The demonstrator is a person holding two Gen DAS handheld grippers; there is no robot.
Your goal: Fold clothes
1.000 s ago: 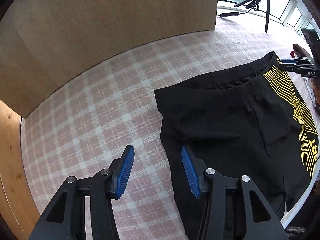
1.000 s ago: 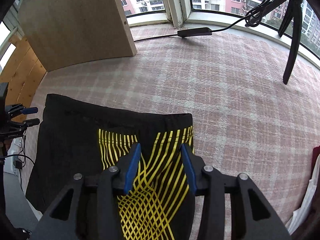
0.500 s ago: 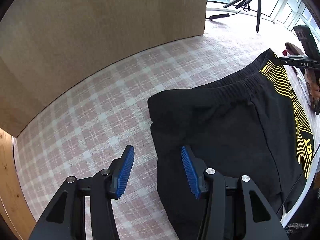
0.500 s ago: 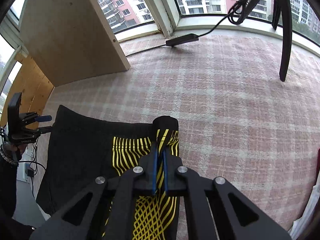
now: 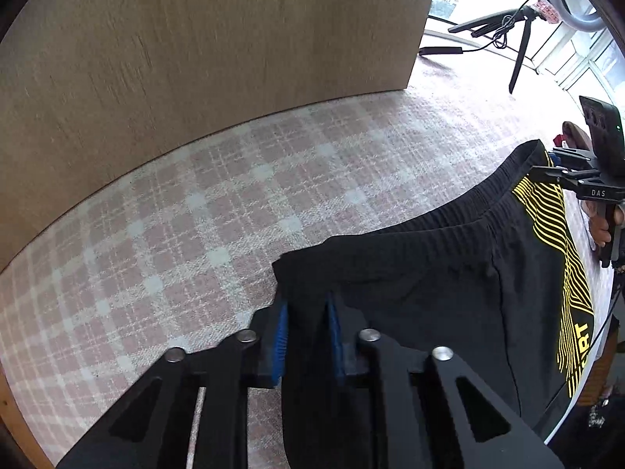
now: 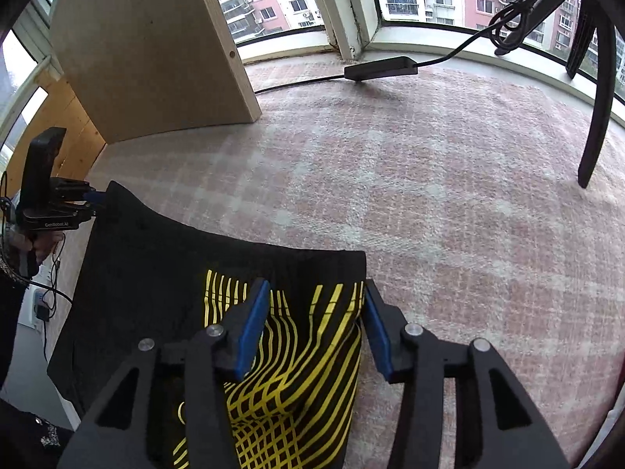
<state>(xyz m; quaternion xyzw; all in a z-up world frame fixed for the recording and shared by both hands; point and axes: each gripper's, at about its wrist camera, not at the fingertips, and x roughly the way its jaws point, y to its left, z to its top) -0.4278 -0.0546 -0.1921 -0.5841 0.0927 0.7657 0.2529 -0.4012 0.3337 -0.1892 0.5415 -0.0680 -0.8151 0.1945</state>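
Note:
Black shorts [image 5: 429, 285] with a yellow line pattern lie on a pink checked cloth. My left gripper [image 5: 306, 336] is closed on the left corner of the shorts' waistband, with fabric bunched between its blue pads. In the right wrist view my right gripper [image 6: 312, 328] stands open over the yellow-patterned corner of the shorts [image 6: 297, 336], pads on either side of the fabric. Each gripper also shows at the far edge of the other's view: the right one [image 5: 562, 164], the left one [image 6: 90, 199].
A wooden panel [image 5: 195, 47] stands behind the cloth on the left. A tripod leg [image 6: 597, 109] and a black power strip [image 6: 379, 67] with its cable sit near the window. The table's edge runs close on the right [image 5: 586, 383].
My left gripper has moved onto the waistband corner and closed on it. My right gripper, shut on the patterned corner half a second ago, has opened again.

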